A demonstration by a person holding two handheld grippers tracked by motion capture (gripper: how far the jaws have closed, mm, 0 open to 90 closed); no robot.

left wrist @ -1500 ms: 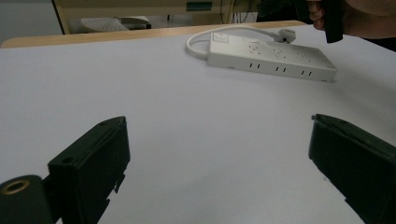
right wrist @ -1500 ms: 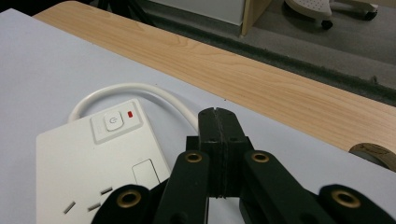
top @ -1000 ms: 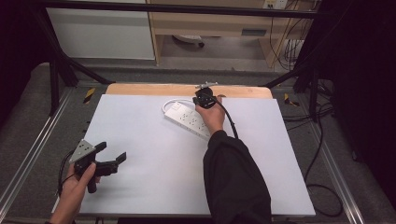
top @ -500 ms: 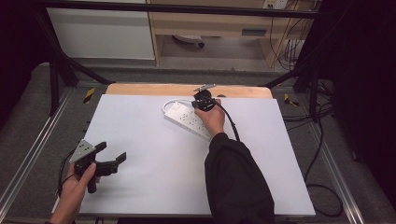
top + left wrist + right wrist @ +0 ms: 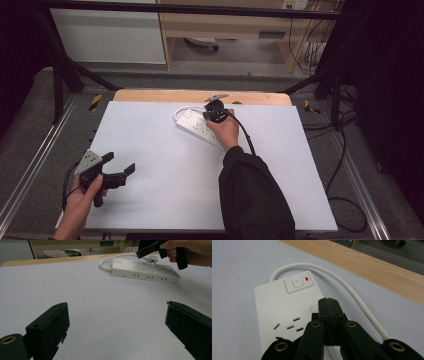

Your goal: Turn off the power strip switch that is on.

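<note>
A white power strip [image 5: 196,128] lies at the far middle of the white table [image 5: 170,195], its white cable [image 5: 352,292] looping round the button end. My right gripper [image 5: 212,108] hovers over that end with its jaws shut on nothing [image 5: 329,302], just short of the power button [image 5: 297,282] and the red light [image 5: 307,278]. At the front left, my left gripper [image 5: 120,163] is held low over the table, open and empty [image 5: 116,322]. From there the power strip [image 5: 145,271] shows far ahead, under the right hand [image 5: 190,250].
A wooden strip [image 5: 200,96] edges the table's far side. Metal frame rails [image 5: 30,170] run along both sides, and black cables [image 5: 345,200] lie on the floor to the right. A black sleeve [image 5: 250,200] reaches across the table's front middle.
</note>
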